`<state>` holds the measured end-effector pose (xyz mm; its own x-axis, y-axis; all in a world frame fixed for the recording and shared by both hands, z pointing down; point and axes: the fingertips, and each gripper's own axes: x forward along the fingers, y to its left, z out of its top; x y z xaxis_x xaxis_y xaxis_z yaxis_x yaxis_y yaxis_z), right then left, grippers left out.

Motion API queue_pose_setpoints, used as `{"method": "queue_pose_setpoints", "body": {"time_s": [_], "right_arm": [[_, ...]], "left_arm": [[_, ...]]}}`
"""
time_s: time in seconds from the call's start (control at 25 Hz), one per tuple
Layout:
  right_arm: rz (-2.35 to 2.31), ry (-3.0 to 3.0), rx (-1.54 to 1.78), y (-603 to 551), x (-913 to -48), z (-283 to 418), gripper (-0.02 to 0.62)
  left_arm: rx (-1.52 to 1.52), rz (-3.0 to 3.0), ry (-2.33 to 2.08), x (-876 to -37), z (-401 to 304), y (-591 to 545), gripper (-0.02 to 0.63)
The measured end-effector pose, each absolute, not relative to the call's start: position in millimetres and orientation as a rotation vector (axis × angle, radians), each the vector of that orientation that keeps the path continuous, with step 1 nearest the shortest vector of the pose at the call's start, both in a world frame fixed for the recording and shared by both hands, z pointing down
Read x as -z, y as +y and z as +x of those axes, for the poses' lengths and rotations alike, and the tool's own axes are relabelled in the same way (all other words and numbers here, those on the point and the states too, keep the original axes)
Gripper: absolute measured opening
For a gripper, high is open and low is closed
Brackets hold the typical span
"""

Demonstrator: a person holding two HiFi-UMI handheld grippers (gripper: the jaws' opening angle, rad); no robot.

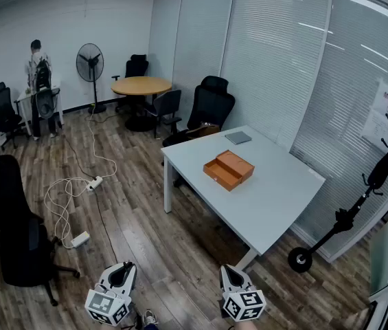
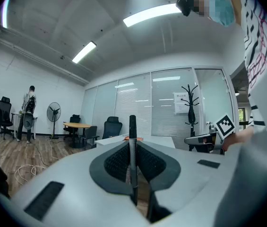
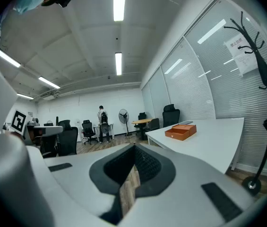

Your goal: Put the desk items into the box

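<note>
An open orange box (image 1: 229,169) lies on the white desk (image 1: 276,198), with a flat grey pad (image 1: 238,137) at the desk's far end. Both grippers are low in the head view, over the wooden floor and well short of the desk. My left gripper (image 1: 120,275) (image 2: 132,144) is shut on a black pen (image 2: 132,126), which stands upright between the jaws. My right gripper (image 1: 233,276) (image 3: 134,148) is shut with nothing in it; the orange box (image 3: 181,132) shows ahead of it to the right on the desk (image 3: 218,131).
A black office chair (image 1: 12,225) stands at my left, and white cables with power strips (image 1: 77,198) trail across the floor. A black coat stand (image 1: 358,198) leans at the desk's right. More chairs (image 1: 207,108), a round table (image 1: 141,86), a fan (image 1: 90,64) and a person (image 1: 37,81) are far back.
</note>
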<state>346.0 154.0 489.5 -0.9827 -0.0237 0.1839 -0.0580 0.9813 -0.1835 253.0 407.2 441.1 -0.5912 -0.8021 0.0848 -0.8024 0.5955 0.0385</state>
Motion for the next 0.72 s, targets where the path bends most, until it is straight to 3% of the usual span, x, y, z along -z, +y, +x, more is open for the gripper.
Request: {"method": "queue_pose_setpoints", "body": {"time_s": [0.72], "right_arm": [[0.099, -2.980, -0.319, 185, -489, 251, 0.025]], "left_arm": [[0.018, 1.449, -2.676, -455, 151, 429, 0.043]]}}
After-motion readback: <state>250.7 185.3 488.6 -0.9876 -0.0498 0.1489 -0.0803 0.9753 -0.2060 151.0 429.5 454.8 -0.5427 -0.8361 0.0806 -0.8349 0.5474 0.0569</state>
